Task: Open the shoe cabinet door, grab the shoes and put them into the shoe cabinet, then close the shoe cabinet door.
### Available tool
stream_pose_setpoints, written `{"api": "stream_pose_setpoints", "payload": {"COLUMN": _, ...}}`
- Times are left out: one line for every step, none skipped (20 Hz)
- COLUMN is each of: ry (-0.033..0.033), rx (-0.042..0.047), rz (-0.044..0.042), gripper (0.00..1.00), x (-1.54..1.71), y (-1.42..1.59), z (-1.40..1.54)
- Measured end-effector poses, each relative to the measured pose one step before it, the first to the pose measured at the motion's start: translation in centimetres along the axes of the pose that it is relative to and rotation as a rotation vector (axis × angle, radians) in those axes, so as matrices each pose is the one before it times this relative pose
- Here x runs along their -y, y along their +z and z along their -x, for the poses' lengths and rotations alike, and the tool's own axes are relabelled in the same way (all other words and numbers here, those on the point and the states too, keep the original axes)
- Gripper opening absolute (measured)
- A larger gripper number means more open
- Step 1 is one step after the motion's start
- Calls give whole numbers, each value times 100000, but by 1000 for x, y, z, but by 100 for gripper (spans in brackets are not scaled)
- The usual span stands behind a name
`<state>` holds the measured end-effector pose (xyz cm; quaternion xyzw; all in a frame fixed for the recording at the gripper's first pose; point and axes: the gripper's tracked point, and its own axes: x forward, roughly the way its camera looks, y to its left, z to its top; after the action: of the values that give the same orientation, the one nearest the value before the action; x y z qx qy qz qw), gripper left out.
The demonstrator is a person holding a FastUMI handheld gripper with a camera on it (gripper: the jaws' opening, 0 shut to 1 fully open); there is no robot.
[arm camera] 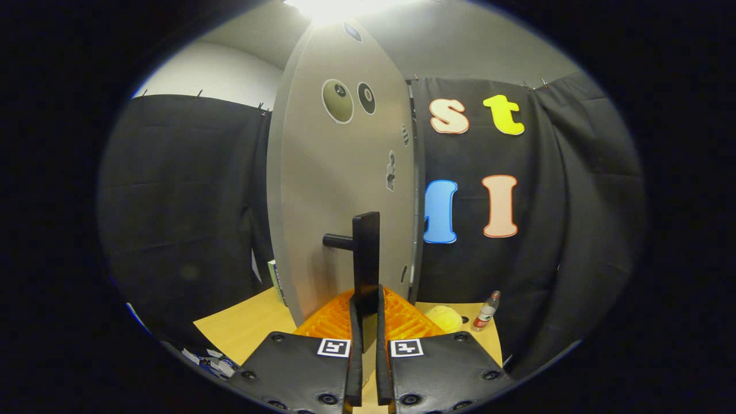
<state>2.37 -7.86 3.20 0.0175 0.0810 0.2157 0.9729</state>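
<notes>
My camera rides on gripper (367,322), low over wooden table (247,328), facing forward along fingers. Sits very near grey cabinet door (339,190); door handle (365,259) between fingers. Black booth wall (184,195) further behind.

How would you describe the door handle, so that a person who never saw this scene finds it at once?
Find the tall grey cabinet door standing on the wooden table. Low on its face a dark upright bar, the handle, stands off on a short peg. The gripper has its jaws closed on the bar's lower end; the door's round stickers are flat.
</notes>
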Motion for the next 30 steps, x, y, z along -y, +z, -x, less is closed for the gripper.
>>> {"api": "stream_pose_setpoints", "payload": {"ry": -2970, "rx": 209, "rz": -863, "gripper": 11, "x": 1047, "y": 65, "z": 107}}
{"api": "stream_pose_setpoints", "payload": {"ry": -2629, "rx": 232, "rz": -1360, "gripper": 11, "x": 1359, "y": 93, "z": 171}}
{"api": "stream_pose_setpoints", "payload": {"ry": -2597, "rx": -140, "rz": -1427, "gripper": 11, "x": 1482, "y": 72, "z": 72}}
{"api": "stream_pose_setpoints", "payload": {"ry": -2079, "rx": -247, "rz": -1591, "gripper": 11, "x": 1812, "y": -154, "z": -206}}
{"api": "stream_pose_setpoints", "payload": {"ry": 1505, "rx": -555, "rz": -2049, "gripper": 9, "x": 736, "y": 86, "z": -196}}
{"api": "stream_pose_setpoints", "payload": {"ry": 4389, "rx": -785, "rz": -3728, "gripper": 4, "x": -218, "y": -207, "z": -146}}
{"api": "stream_pose_setpoints", "payload": {"ry": 4957, "rx": -1546, "rz": -4401, "gripper": 5, "x": -786, "y": -238, "z": -23}}
{"api": "stream_pose_setpoints", "payload": {"ry": 1055, "rx": -2172, "rz": -3120, "gripper": 12, "x": -302, "y": -655, "z": 106}}
{"api": "stream_pose_setpoints", "payload": {"ry": 148, "rx": -523, "rz": -2628, "gripper": 20, "x": -20, "y": -416, "z": 45}}
{"api": "stream_pose_setpoints", "payload": {"ry": -2059, "rx": 616, "rz": -1583, "gripper": 28, "x": 286, "y": 1, "z": 352}}
{"api": "stream_pose_setpoints", "payload": {"ry": -3793, "rx": 1386, "rz": -100, "gripper": 28, "x": 644, "y": -172, "z": 256}}
{"api": "stream_pose_setpoints", "payload": {"ry": -3043, "rx": 1038, "rz": 654, "gripper": 24, "x": 276, "y": 198, "z": 459}}
{"api": "stream_pose_setpoints", "payload": {"ry": -2283, "rx": 476, "rz": 560, "gripper": 26, "x": 120, "y": -96, "z": 499}}
{"api": "stream_pose_setpoints", "payload": {"ry": -1898, "rx": 459, "rz": 264, "gripper": 30, "x": 162, "y": -267, "z": 443}}
{"api": "stream_pose_setpoints", "payload": {"ry": -2064, "rx": 598, "rz": 303, "gripper": 33, "x": 302, "y": 23, "z": 493}}
{"api": "stream_pose_setpoints", "payload": {"ry": -3128, "rx": 628, "rz": 580, "gripper": 43, "x": 448, "y": -61, "z": 627}}
{"api": "stream_pose_setpoints", "payload": {"ry": -5272, "rx": -215, "rz": 640, "gripper": 53, "x": 783, "y": -106, "z": 737}}
{"api": "stream_pose_setpoints", "payload": {"ry": -3602, "rx": 467, "rz": 275, "gripper": 60, "x": 283, "y": -106, "z": 713}}
{"api": "stream_pose_setpoints", "payload": {"ry": -2899, "rx": 1325, "rz": 377, "gripper": 67, "x": 98, "y": 258, "z": 1102}}
{"api": "stream_pose_setpoints", "payload": {"ry": -1234, "rx": 920, "rz": 521, "gripper": 75, "x": -199, "y": 70, "z": 448}}
{"api": "stream_pose_setpoints", "payload": {"ry": -3100, "rx": 147, "rz": 1574, "gripper": 86, "x": 169, "y": -183, "z": 700}}
{"api": "stream_pose_setpoints", "payload": {"ry": -2448, "rx": 424, "rz": 2590, "gripper": 98, "x": 106, "y": 13, "z": 1195}}
{"api": "stream_pose_setpoints", "payload": {"ry": -2556, "rx": 234, "rz": 3843, "gripper": 99, "x": 71, "y": -84, "z": 1007}}
{"api": "stream_pose_setpoints", "payload": {"ry": -2796, "rx": 446, "rz": 3956, "gripper": 98, "x": 50, "y": -82, "z": 1133}}
{"api": "stream_pose_setpoints", "payload": {"ry": -2270, "rx": 859, "rz": 3347, "gripper": 98, "x": -42, "y": 175, "z": 1165}}
{"api": "stream_pose_setpoints", "payload": {"ry": -1342, "rx": 933, "rz": 2631, "gripper": 98, "x": -283, "y": 59, "z": 1001}}
{"api": "stream_pose_setpoints", "payload": {"ry": -388, "rx": 654, "rz": 1442, "gripper": 98, "x": -596, "y": 0, "z": 1043}}
{"api": "stream_pose_setpoints", "payload": {"ry": 191, "rx": -121, "rz": -543, "gripper": 98, "x": -875, "y": -180, "z": 845}}
{"api": "stream_pose_setpoints", "payload": {"ry": -96, "rx": -999, "rz": -1996, "gripper": 98, "x": -882, "y": -830, "z": 722}}
{"api": "stream_pose_setpoints", "payload": {"ry": 225, "rx": -1692, "rz": -2338, "gripper": 98, "x": -751, "y": -1062, "z": 706}}
